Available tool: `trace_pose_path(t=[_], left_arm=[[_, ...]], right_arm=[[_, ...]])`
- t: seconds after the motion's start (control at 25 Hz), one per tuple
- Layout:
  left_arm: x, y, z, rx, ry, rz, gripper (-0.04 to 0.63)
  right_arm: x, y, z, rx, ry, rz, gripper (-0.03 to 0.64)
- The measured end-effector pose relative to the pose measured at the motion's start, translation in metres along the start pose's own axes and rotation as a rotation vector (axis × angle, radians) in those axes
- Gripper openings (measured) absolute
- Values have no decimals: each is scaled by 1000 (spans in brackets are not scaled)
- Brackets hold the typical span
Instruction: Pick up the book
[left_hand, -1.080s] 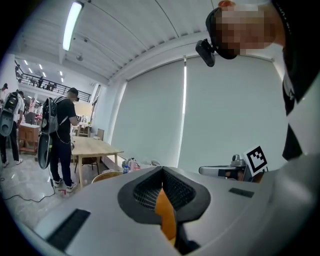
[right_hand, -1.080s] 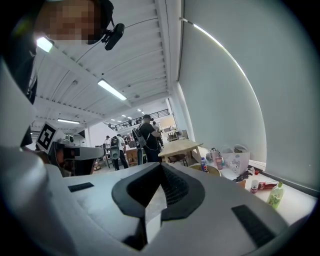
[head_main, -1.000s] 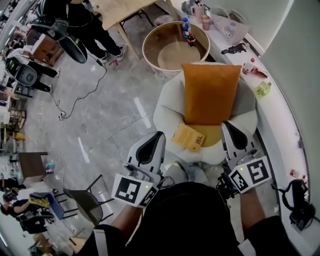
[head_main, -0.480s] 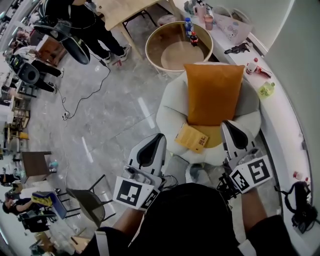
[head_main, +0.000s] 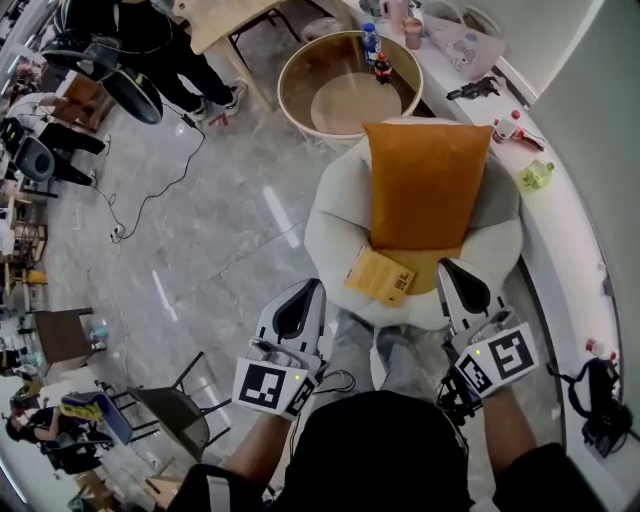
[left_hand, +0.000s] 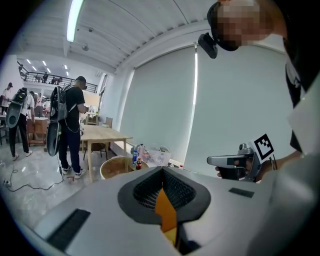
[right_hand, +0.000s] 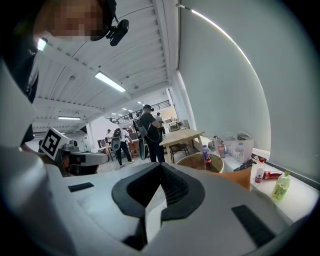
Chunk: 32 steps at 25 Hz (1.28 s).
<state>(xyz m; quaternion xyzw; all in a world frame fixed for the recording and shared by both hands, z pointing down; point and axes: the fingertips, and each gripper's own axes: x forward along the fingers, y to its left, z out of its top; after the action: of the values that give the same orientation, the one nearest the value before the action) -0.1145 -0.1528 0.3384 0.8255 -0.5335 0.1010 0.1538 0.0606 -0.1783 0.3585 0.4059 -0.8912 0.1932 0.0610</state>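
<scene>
Between the left fingers (head_main: 300, 300) and the right fingers (head_main: 460, 285), and just ahead of their tips, lay the yellow book (head_main: 378, 275). It rested flat on the front of the seat of a white round chair (head_main: 335, 215), touching neither pair of fingers. Both pairs pointed toward the chair from its near side, the left at the seat's left front edge and the right at its right front edge. The left fingers were pressed together with nothing between them; in the left gripper view only a thin orange sliver showed through the slit under their meeting tips. The right fingers were likewise closed and empty, with a pale sliver showing in the same place.

Beyond the book, straight ahead of both pairs, an orange cushion (head_main: 425, 185) stood against the chair's back, its lower edge just past the book's far edge. Farther ahead of the cushion stood a round wooden table (head_main: 300, 95), with two bottles (head_main: 376, 55) at its far right rim.

Right of the right fingers ran a curved white tabletop (head_main: 565, 235), carrying a green bottle (head_main: 535, 177) and a red-capped bottle (head_main: 507, 128) ahead and to the right. Well ahead and to the left of the left fingers, a person in dark clothes (head_main: 175, 45) stood on the grey floor (head_main: 220, 210), where a black cable (head_main: 150, 195) trailed. A dark chair (head_main: 170, 405) stood left of the left fingers, nearer than their tips.
</scene>
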Motion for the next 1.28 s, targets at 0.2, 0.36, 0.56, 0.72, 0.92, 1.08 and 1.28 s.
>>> trace_pose_path(t=[0.2, 0.36, 0.56, 0.72, 0.92, 1.08, 1.28], left_arm=[[26, 20, -25, -12, 41, -19, 5], [48, 28, -55, -6, 81, -28, 5], [78, 33, -90, -3, 135, -55, 5], [98, 36, -128, 11, 204, -86, 6], [117, 46, -173, 11, 277, -88, 5], [129, 49, -206, 14, 336, -124, 10], [144, 59, -248, -5, 414, -142, 127]], right_arm=[[22, -10, -20, -3, 32, -13, 15], [31, -20, -33, -5, 52, -22, 15], [42, -32, -48, 7, 78, -35, 15], [53, -41, -66, -8, 103, -45, 15], [66, -55, -88, 12, 118, -48, 15], [70, -61, -103, 27, 138, -56, 15], [79, -62, -123, 41, 175, -49, 15]])
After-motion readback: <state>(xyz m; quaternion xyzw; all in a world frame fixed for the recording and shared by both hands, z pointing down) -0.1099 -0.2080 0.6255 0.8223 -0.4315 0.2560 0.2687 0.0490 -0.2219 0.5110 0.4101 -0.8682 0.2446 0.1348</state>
